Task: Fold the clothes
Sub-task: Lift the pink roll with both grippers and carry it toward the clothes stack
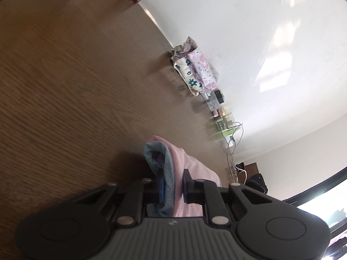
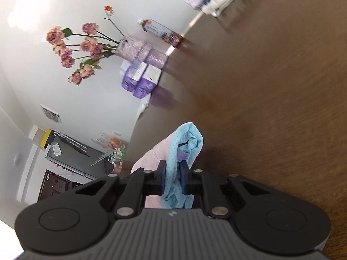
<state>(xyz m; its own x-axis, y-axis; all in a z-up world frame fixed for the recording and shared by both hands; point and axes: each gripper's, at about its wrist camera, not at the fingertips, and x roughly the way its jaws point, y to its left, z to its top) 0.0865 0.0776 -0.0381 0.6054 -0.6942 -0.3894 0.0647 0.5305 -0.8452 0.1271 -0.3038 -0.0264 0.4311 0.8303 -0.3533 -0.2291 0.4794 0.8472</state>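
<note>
Cloth [image 1: 173, 173], pink with a blue dotted edge, sits pinched in your left gripper [image 1: 172, 189] above the wooden table [image 1: 65, 86]. Your right gripper [image 2: 172, 178] is likewise clamped on the cloth's blue edge, with flowers [image 2: 76, 49] at the wall beyond.

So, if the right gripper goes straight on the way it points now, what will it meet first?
Apart from the pink and blue garment that the right gripper is already shut on, probably the wooden table, near the purple packs at its far edge. Depth is unclear in this tilted, blurred view.
</note>
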